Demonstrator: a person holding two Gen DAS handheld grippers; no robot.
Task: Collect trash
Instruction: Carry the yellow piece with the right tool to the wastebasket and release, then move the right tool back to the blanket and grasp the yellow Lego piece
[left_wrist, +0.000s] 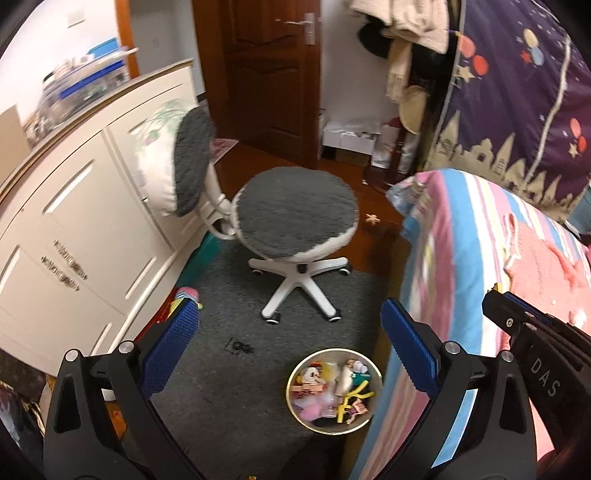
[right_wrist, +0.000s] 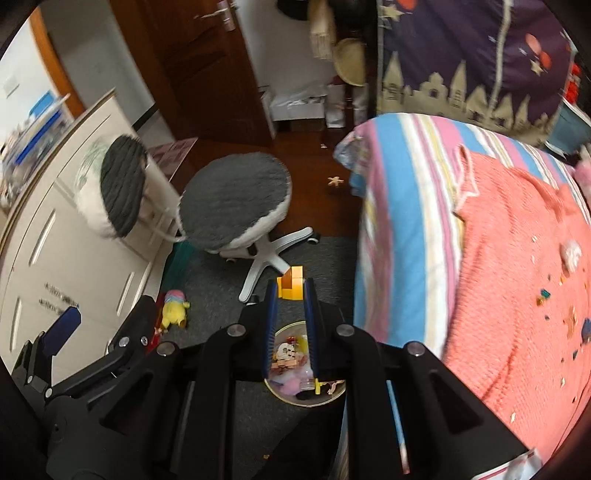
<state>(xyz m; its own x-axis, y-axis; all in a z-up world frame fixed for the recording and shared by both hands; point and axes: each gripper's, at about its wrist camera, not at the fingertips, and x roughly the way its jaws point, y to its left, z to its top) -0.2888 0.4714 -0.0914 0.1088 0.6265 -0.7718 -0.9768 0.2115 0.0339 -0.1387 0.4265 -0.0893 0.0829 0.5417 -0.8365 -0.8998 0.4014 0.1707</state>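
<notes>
A round bin full of colourful scraps and toy bits stands on the grey carpet beside the bed. My left gripper hangs open above the carpet, left of the bin, with nothing between its blue pads. In the right wrist view my right gripper is shut on a yellow and orange block piece, held right above the bin. Small colourful scraps lie scattered on the coral knitted blanket. The right gripper's body shows at the right edge of the left wrist view.
A grey-cushioned swivel chair on white legs stands mid-floor. White drawers line the left. The striped bed fills the right. A plush toy lies by the drawers; a small star-shaped item sits on the wooden floor.
</notes>
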